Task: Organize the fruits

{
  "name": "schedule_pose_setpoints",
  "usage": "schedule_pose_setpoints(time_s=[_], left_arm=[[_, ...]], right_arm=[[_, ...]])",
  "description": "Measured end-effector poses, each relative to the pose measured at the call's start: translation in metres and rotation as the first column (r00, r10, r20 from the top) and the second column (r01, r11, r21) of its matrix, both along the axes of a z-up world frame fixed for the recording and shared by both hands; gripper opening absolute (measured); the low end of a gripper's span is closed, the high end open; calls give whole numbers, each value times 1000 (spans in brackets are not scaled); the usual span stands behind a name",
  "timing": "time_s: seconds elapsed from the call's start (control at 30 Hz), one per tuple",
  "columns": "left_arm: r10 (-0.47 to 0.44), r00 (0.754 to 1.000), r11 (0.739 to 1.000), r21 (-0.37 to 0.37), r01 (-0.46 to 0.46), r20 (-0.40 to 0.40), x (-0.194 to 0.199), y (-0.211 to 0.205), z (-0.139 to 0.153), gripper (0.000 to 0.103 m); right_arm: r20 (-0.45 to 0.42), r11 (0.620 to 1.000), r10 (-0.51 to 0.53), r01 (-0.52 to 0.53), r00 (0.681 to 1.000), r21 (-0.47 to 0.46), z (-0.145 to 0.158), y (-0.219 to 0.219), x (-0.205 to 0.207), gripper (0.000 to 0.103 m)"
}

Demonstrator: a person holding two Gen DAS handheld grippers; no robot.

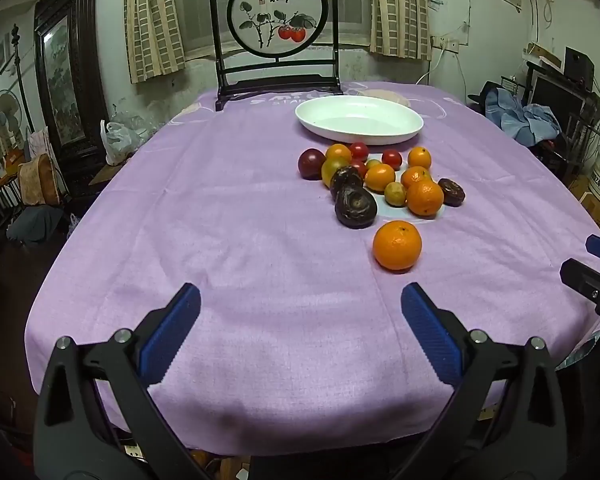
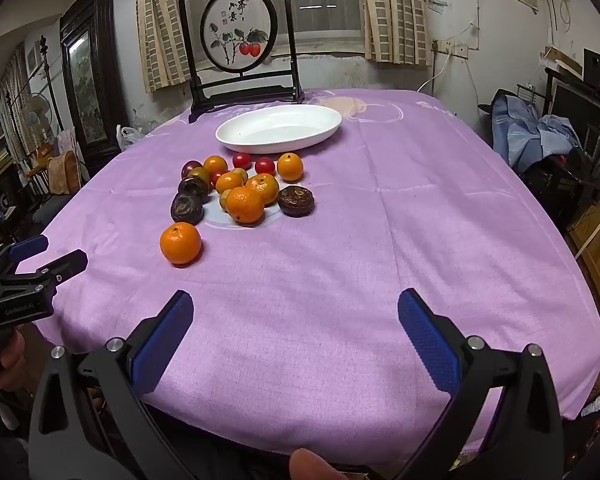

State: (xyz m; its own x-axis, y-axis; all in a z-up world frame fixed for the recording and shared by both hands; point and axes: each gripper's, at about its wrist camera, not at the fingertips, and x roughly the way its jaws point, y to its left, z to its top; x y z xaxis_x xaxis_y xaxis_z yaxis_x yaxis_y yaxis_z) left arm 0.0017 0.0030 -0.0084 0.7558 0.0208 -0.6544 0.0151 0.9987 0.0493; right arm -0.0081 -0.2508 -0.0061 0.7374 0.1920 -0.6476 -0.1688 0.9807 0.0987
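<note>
The left tongs point(image 1: 300, 300) stand wide apart and hold nothing, low over the near edge of the worktop point(image 1: 228, 240), which is covered by a purple cloth. The right tongs point(image 2: 296, 308) are also apart and hold nothing, at the same near edge. Each of them shows at the border of the other camera's view.

Ahead of the left tongs, a little to the right, one orange point(image 1: 397, 245) lies alone on the cloth. Just behind it is the pile of fruits point(image 1: 380, 178): more oranges, small red tomatoes, dark wrinkled fruits and some small yellow-green ones, many touching each other. Behind the pile, near but apart from it, stands a white oval dish point(image 1: 359, 119). At the far edge of the worktop a dark framed screen point(image 1: 276, 28) with painted red fruits stands upright.
</note>
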Motion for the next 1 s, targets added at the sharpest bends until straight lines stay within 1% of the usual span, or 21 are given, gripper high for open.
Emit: schedule_pose_setpoints(time_s=[0.2,0.3,0.37,1.0], left_arm=[[2,1000,1000,3,-2,-4,1,-1,-3,101],[2,1000,1000,4,-2,-10,2,-1,-6,101],[1,1000,1000,3,-1,-15,3,0,-6,101],[-1,999,1000,10,2,-34,4,-1,-9,101]], right_arm=[[-2,1000,-2,2,1000,0,0,-1,0,102],[-4,1000,-5,5,1000,1,-4,3,2,102],[-6,1000,-3,3,1000,4,-11,2,1,102],[-21,1000,-3,3,1000,14,-13,-2,1,102]])
